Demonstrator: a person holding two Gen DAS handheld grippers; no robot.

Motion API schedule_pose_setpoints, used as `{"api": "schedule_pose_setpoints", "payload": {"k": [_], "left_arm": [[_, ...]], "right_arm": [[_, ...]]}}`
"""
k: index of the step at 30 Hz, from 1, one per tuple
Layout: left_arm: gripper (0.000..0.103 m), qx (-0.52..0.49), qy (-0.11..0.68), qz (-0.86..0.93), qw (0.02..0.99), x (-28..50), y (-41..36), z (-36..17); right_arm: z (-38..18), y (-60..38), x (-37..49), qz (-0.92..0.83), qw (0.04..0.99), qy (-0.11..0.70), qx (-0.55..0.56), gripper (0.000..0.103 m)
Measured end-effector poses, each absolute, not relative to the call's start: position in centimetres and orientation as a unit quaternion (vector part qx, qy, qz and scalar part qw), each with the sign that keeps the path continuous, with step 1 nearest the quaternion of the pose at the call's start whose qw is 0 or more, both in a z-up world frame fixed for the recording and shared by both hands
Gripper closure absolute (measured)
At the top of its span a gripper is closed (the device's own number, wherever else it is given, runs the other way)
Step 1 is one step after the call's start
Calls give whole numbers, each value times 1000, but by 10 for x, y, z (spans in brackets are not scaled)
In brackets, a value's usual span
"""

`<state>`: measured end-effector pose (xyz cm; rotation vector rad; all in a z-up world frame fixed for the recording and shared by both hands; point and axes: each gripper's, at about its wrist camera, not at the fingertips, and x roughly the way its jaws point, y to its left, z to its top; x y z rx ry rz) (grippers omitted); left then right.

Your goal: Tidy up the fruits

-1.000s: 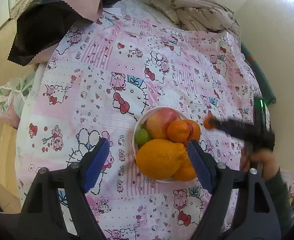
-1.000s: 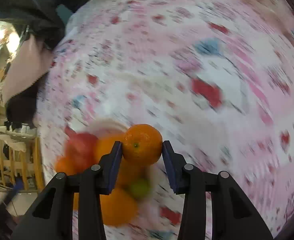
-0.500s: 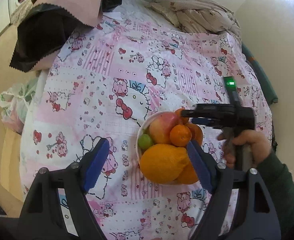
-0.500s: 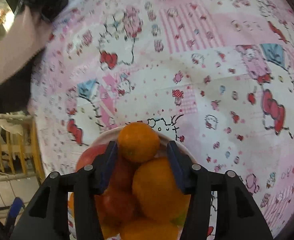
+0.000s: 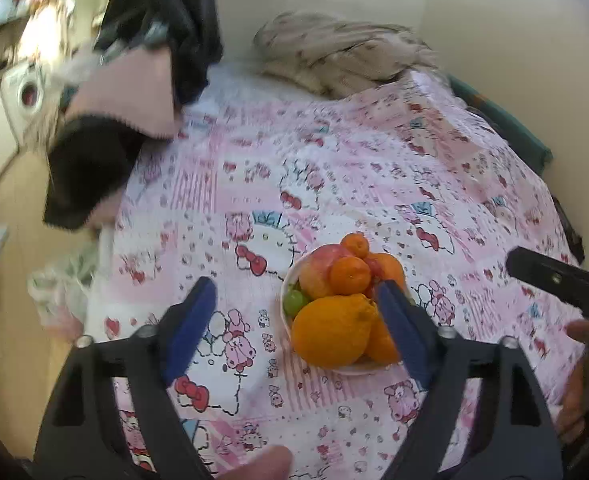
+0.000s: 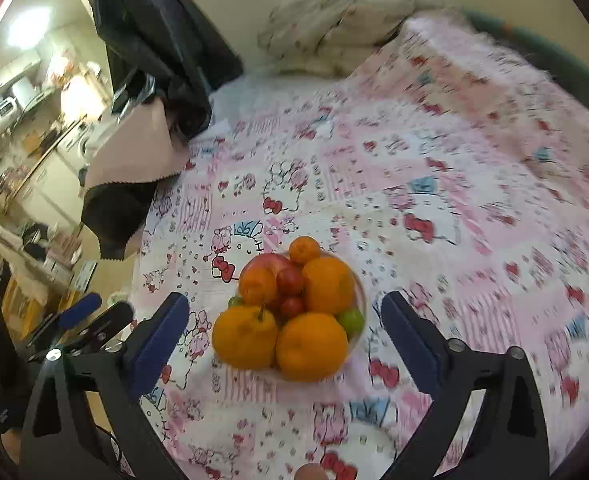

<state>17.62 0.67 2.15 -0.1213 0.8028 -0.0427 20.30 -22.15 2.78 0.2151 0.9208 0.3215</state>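
A white bowl (image 6: 359, 280) piled with fruit sits on the pink cartoon-print bedspread (image 6: 434, 160). It holds large oranges (image 6: 310, 346), a red apple (image 6: 266, 262), small mandarins, green fruits and small red fruits. A small mandarin (image 6: 304, 250) rests at the far rim on top. The bowl also shows in the left wrist view (image 5: 288, 294). My right gripper (image 6: 284, 330) is open and empty, pulled back above the bowl. My left gripper (image 5: 300, 326) is open and empty, held above the bowl's near side.
A rumpled beige blanket (image 6: 346, 20) lies at the bed's far end. Dark and pink clothes (image 6: 134, 152) hang over the left edge. A wall bounds the right side. The floor and room furniture lie to the left.
My right gripper let go of the small mandarin on top of the fruit pile, opened wide and drew back and up. My left gripper stayed open and tilted upward.
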Motion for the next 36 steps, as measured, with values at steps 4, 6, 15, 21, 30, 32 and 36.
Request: {"api": "schedule_pose_setpoints", "payload": {"k": [4, 6, 15, 21, 30, 32, 36], "left_arm": [[7, -33, 369, -38, 928, 152, -6, 34], [1, -34, 372, -34, 927, 142, -7, 34], [0, -48, 383, -5, 922, 101, 13, 22], [0, -61, 378, 4, 924, 98, 15, 9], [0, -64, 395, 11, 916, 107, 18, -11], [0, -57, 391, 10, 918, 106, 15, -10], [0, -53, 384, 6, 922, 105, 11, -5]], "right_arm": [[33, -219, 157, 134, 891, 422, 99, 0], [34, -216, 139, 130, 902, 403, 86, 0], [26, -209, 92, 87, 937, 337, 40, 0], [9, -199, 83, 80, 939, 334, 8, 0], [2, -199, 90, 73, 936, 344, 22, 0], [1, -199, 91, 72, 935, 345, 24, 0], [1, -199, 92, 71, 935, 346, 23, 0]]}}
